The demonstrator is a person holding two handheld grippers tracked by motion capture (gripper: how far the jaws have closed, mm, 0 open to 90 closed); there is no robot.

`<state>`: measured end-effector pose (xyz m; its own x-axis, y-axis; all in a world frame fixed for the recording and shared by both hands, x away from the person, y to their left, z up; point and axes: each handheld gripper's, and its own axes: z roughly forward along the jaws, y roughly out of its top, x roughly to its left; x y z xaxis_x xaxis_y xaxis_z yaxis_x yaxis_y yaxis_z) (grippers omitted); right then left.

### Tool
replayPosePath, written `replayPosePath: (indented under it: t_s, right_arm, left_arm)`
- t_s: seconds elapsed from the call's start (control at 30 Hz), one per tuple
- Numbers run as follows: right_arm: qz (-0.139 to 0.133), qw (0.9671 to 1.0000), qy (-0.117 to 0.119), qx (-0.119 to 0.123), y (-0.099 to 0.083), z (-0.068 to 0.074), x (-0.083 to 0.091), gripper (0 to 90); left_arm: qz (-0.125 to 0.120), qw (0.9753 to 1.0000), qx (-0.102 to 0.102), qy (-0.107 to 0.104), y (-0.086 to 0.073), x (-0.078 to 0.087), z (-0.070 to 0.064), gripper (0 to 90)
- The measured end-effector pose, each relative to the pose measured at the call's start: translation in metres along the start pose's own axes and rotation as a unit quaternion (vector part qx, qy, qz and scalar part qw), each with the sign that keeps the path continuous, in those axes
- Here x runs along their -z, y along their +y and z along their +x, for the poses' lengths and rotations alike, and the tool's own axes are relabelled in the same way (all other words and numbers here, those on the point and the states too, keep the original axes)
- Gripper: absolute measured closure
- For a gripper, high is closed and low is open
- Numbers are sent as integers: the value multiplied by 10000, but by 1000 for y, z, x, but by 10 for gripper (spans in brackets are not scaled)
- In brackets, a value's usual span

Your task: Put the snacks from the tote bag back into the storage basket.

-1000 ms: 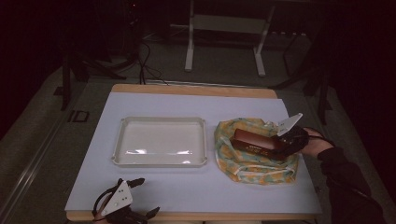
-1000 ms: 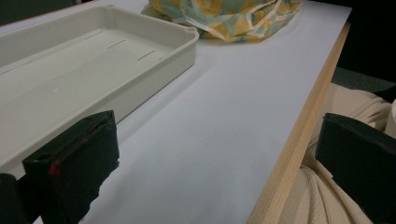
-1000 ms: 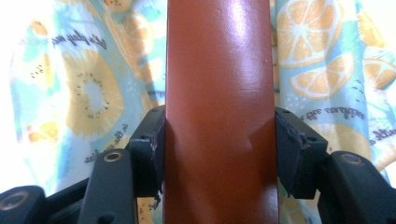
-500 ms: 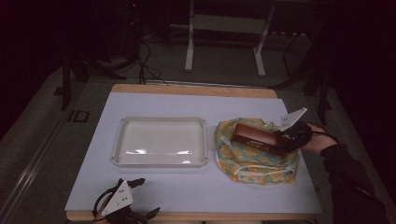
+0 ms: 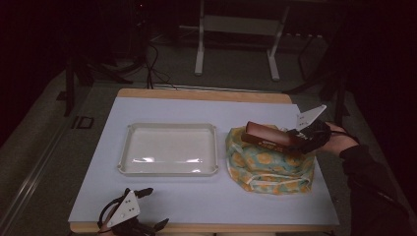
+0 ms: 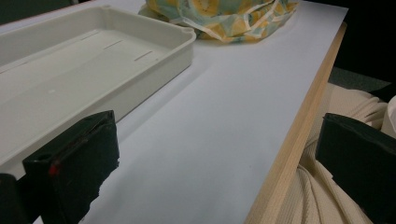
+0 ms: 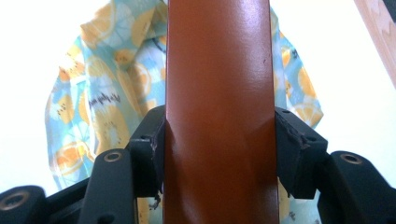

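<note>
Right gripper view: right claw (image 7: 219, 154) clenched on a long brown box (image 7: 218, 93), jaws pressing both of its long sides hard enough to dent the glossy face. Box held lengthwise, running away from the camera above a bag of fruit-print fabric (image 7: 98, 107) in blue, yellow and orange. White surface beyond the fabric, strip of wooden edge at upper right.

High view: same right claw (image 5: 307, 137) at the right of the tabletop (image 5: 221, 196), gripping the near end of the brown box (image 5: 270, 137), far end pointing left and slightly raised over the fabric bag (image 5: 268, 164). Sleeve and hand (image 5: 339, 142) entering from the right. White tray (image 5: 169, 149) just left of the bag, apparently empty. Left claw (image 5: 147, 209) at the near left edge of the tabletop, well apart from the tray.

Left gripper view: left claw (image 6: 219, 158) released, jaws spread wide with nothing between them, hovering low over the tabletop's wooden front edge (image 6: 299, 135); tray (image 6: 93, 60) at left, fabric bag (image 6: 224, 16) beyond.
</note>
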<state>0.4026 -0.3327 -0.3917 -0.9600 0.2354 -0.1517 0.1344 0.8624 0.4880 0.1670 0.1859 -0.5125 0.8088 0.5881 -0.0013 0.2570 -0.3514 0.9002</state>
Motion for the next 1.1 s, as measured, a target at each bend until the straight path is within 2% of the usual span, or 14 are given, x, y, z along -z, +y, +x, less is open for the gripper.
replayPosePath:
  t_s: [0.47, 0.8, 1.1]
  right_arm:
    - [-96, 9994, -10, 320, 40, 0, 9, 430]
    - [-108, 9978, 67, 655, 74, 3, 4, 429]
    - [-75, 9961, 98, 876, 95, 8, -2, 430]
  left_arm:
    - [-52, 10000, 25, -43, -1, 1, 0, 0]
    - [-104, 9999, 22, -89, 0, 1, -1, 0]
    - [-104, 9999, -23, -119, 0, 1, -2, 0]
